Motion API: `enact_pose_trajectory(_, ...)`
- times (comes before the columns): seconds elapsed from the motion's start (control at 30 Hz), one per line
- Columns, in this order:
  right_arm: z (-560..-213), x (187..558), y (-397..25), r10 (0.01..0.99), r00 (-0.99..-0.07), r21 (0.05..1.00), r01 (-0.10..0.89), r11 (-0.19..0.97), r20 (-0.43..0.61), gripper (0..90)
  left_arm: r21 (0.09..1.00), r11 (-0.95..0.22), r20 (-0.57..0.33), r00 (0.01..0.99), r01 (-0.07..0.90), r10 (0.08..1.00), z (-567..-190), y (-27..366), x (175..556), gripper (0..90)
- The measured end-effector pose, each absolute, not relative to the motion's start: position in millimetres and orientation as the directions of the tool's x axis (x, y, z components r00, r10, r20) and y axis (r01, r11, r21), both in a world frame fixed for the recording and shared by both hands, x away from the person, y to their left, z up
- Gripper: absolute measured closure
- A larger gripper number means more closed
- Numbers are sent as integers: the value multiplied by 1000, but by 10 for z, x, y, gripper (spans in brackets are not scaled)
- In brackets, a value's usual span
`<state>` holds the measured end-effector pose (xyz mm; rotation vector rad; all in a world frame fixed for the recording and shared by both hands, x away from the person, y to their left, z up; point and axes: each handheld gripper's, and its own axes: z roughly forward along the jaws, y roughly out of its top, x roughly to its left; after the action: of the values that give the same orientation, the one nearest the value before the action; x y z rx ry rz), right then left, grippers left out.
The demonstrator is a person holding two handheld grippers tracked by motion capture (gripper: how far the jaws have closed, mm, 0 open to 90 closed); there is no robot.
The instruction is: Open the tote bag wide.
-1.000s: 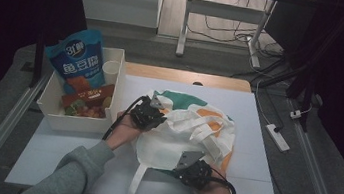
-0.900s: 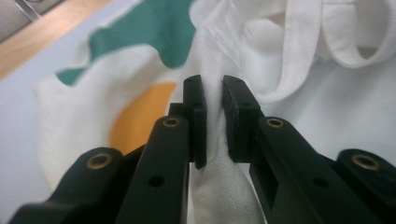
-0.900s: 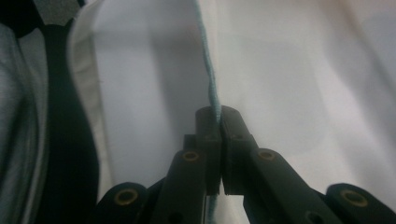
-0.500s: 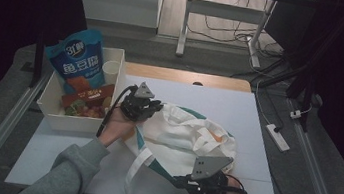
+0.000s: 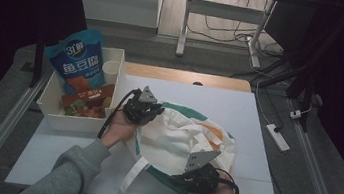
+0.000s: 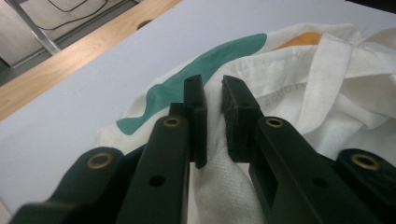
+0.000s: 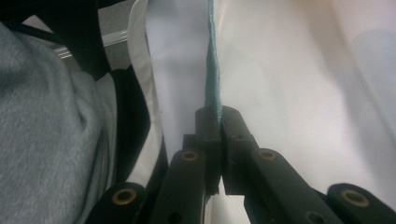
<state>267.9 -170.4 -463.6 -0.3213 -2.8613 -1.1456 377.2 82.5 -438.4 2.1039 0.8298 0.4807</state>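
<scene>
The tote bag lies rumpled on the white tabletop, cream cloth with green and orange patches, its straps trailing toward the near edge. Your left tool sits at the bag's far-left rim, next to the white box. From above you can't judge its jaws; the left gripper view shows them a narrow gap apart, with a fold of the cream cloth rising between them, not yet pinched. Your right tool is at the bag's near edge. Its own view shows the jaws closed tight on the bag's green-trimmed hem, which runs straight up from the pads, and your grey sleeve beside it. In the box stand a blue snack pouch, a red packet and a white cup.
</scene>
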Motion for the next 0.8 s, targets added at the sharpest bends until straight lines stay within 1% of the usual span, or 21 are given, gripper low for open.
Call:
enact_pose_trajectory(0.07,-4674,2688,-1689,175,-978,667,207,716,117,850,793,-461,51,712,397,700,-4407,822,3778,802)
enact_pose_trajectory(0.1,-4681,2691,-1688,176,-977,665,210,717,119,807,793,-461,49,712,399,701,-4411,822,3780,802)
enact_pose_trajectory(0.13,-4676,2692,-1690,181,-977,667,209,715,112,731,792,-461,48,712,400,701,-4411,822,3780,802)
enact_pose_trajectory(0.17,-4656,2697,-1703,177,-978,681,206,703,113,676,793,-460,48,712,399,701,-4410,822,3779,802)
enact_pose_trajectory(0.23,-4558,2724,-1760,195,-973,721,224,656,124,607,794,-459,49,712,397,701,-4407,827,3775,802)
enact_pose_trajectory(0.27,-4494,2751,-1793,215,-970,735,228,639,114,586,795,-458,47,713,397,700,-4407,831,3776,802)
enact_pose_trajectory(0.37,-4331,2899,-1854,300,-953,757,227,613,43,548,794,-458,45,713,399,700,-4414,823,3778,801)
enact_pose_trajectory(0.47,-4305,3144,-1809,351,-936,730,240,640,0,513,794,-462,50,713,396,699,-4416,803,3770,801)
enact_pose_trajectory(0.53,-4388,3309,-1714,365,-931,707,247,663,-17,498,794,-460,49,713,397,699,-4413,807,3768,801)
enact_pose_trajectory(0.57,-4453,3379,-1655,368,-929,687,238,686,-45,494,795,-459,48,713,396,699,-4413,812,3768,801)
enact_pose_trajectory(0.63,-4596,3507,-1555,371,-925,630,243,737,-77,476,796,-456,42,715,398,698,-4419,819,3773,801)
enact_pose_trajectory(0.7,-4717,3602,-1515,373,-923,587,252,769,-92,465,795,-459,42,718,398,695,-4428,822,3777,800)
enact_pose_trajectory(0.8,-4847,3674,-1512,375,-915,534,246,809,-147,464,794,-457,30,725,401,688,-4444,824,3781,800)
